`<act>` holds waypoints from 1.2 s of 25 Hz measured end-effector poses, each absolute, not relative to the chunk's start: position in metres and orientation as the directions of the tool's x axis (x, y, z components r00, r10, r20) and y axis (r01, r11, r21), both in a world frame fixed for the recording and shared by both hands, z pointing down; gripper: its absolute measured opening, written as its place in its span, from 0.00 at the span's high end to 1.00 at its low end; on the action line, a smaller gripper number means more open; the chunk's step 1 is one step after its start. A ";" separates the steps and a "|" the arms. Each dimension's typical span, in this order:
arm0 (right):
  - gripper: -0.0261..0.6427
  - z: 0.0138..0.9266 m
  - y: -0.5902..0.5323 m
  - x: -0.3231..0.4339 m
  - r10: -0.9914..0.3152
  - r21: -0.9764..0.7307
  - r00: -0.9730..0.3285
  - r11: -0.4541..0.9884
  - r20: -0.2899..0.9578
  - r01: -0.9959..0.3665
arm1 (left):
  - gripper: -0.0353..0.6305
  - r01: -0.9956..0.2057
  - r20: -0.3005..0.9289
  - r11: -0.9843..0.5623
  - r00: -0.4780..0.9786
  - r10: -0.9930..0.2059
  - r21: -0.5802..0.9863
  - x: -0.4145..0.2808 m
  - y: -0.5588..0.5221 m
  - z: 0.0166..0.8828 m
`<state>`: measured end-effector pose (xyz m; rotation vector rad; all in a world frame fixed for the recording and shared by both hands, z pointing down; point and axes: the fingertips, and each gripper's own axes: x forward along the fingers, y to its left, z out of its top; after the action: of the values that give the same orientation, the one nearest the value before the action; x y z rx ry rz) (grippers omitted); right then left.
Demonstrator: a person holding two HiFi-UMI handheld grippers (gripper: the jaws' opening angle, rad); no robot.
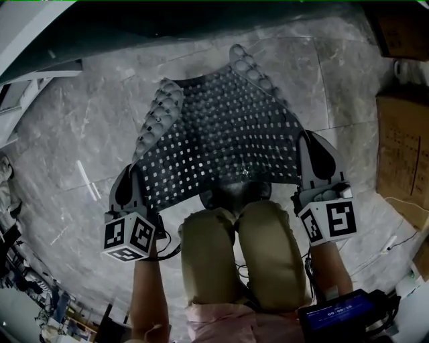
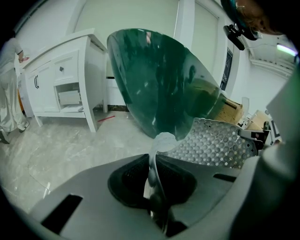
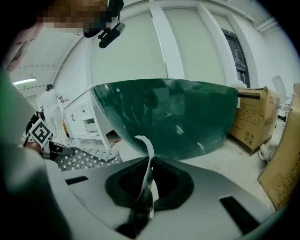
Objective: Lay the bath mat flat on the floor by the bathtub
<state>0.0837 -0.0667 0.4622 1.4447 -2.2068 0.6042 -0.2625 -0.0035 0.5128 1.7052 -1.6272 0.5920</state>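
The bath mat (image 1: pixel 221 134) is dark and translucent, dotted with small square holes and with suction bumps along its side edges. It is held spread above the marble floor (image 1: pixel 80 134), its far edge toward the dark green bathtub (image 1: pixel 167 20). My left gripper (image 1: pixel 131 177) is shut on the mat's near left corner and my right gripper (image 1: pixel 315 154) on its near right corner. In the left gripper view a thin mat edge (image 2: pixel 157 145) is pinched between the jaws, with the bathtub (image 2: pixel 164 79) just ahead. The right gripper view shows the same pinch on the mat edge (image 3: pixel 147 150) below the bathtub (image 3: pixel 178 117).
The person's knees (image 1: pixel 241 248) are just behind the mat. Cardboard boxes (image 1: pixel 402 147) stand at the right. A white vanity cabinet (image 2: pixel 65 84) stands left of the tub, and a person in white (image 3: pixel 49 108) is beside it. A device with a blue screen (image 1: pixel 338 311) lies lower right.
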 end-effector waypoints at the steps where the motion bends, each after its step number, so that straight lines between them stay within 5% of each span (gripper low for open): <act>1: 0.92 0.463 -0.067 0.084 -0.736 -0.121 -0.363 0.362 0.572 -0.924 | 0.89 -0.985 0.739 0.032 0.108 -0.665 0.172 -0.262 -0.003 0.514; 30: 0.92 0.435 -0.060 0.082 -0.749 -0.079 -0.342 0.364 0.568 -0.928 | 0.89 -0.983 0.738 0.039 0.107 -0.666 0.178 -0.277 0.010 0.497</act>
<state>0.0817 -0.0597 0.4354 1.4555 -2.1916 0.5497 -0.2773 0.0099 0.4970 1.6965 -1.6282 0.5831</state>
